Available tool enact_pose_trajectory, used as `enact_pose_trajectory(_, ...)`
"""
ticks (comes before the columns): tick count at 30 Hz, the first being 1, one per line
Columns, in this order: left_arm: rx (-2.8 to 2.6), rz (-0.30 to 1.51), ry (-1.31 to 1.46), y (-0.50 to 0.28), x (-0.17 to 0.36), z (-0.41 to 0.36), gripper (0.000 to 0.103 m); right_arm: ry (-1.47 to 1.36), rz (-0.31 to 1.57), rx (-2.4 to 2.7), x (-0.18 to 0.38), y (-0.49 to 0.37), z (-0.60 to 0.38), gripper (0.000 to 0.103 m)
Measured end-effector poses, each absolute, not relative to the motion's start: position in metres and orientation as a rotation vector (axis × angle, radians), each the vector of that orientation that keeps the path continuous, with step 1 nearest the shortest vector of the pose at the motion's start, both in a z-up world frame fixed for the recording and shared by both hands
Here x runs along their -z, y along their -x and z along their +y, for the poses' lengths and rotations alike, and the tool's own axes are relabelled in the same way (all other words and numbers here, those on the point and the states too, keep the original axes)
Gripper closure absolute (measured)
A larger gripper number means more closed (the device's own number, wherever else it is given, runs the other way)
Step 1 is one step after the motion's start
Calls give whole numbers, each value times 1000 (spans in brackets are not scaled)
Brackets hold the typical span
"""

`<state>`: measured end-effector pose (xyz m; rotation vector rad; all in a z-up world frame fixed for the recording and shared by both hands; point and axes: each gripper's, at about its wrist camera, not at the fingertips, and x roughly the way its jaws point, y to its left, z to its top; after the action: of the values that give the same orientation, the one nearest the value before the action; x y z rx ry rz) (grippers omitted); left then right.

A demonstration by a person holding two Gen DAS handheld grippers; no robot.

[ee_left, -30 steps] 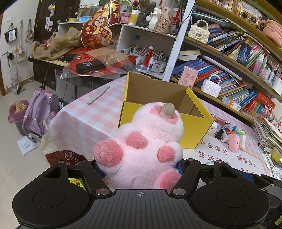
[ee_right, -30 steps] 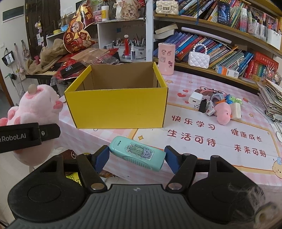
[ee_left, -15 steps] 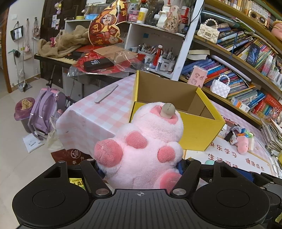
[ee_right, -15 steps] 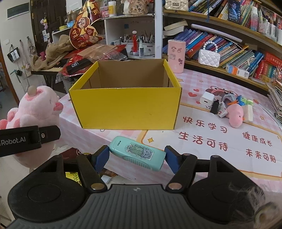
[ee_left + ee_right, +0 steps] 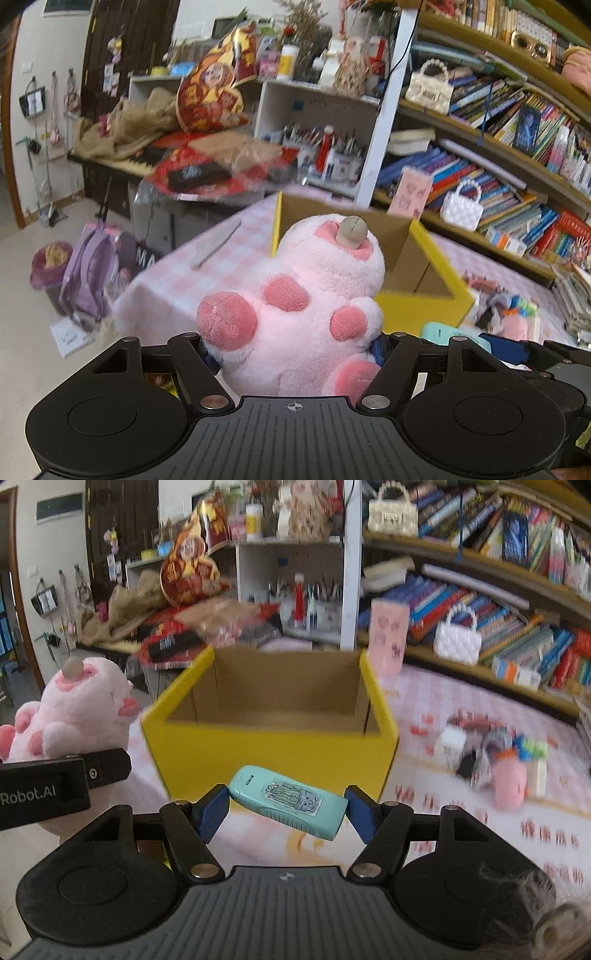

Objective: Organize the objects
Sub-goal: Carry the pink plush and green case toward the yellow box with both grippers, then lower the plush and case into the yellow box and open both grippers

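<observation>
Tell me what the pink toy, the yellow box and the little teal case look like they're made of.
Pink toy: soft plush, going by its fuzzy pile and rounded stuffed shape. Yellow box: cardboard, plain brown inside with a smooth yellow outer face. Teal case: probably hard plastic, given its smooth moulded shell, ribbed end and cactus sticker.

table (image 5: 461, 698): pink check cloth | on it: yellow box (image 5: 269, 753), small toys (image 5: 506, 760)
</observation>
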<state>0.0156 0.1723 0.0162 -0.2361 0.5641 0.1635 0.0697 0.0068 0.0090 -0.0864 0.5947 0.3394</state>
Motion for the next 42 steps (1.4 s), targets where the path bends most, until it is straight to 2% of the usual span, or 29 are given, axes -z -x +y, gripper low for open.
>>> enact_pose_trajectory(9, -159, 476, 206, -83, -36, 165, 33, 75, 507, -351, -40, -139, 4, 36)
enact_pose_trajectory(17, -200, 553, 207, -133, -18, 164, 33, 130, 586, -389, -21, -206, 8, 36)
enact_pose_trajectory(24, -212, 650, 183, -167, -2, 160, 33, 298, 679, -475, 3, -250, 30, 36)
enact_pose_trajectory(30, -208, 740, 160, -193, 12, 158, 31, 439, 723, -547, 18, -260, 49, 36)
enact_pose_trajectory(42, -200, 785, 139, -205, 24, 156, 28, 468, 804, -573, 32, -269, 54, 35)
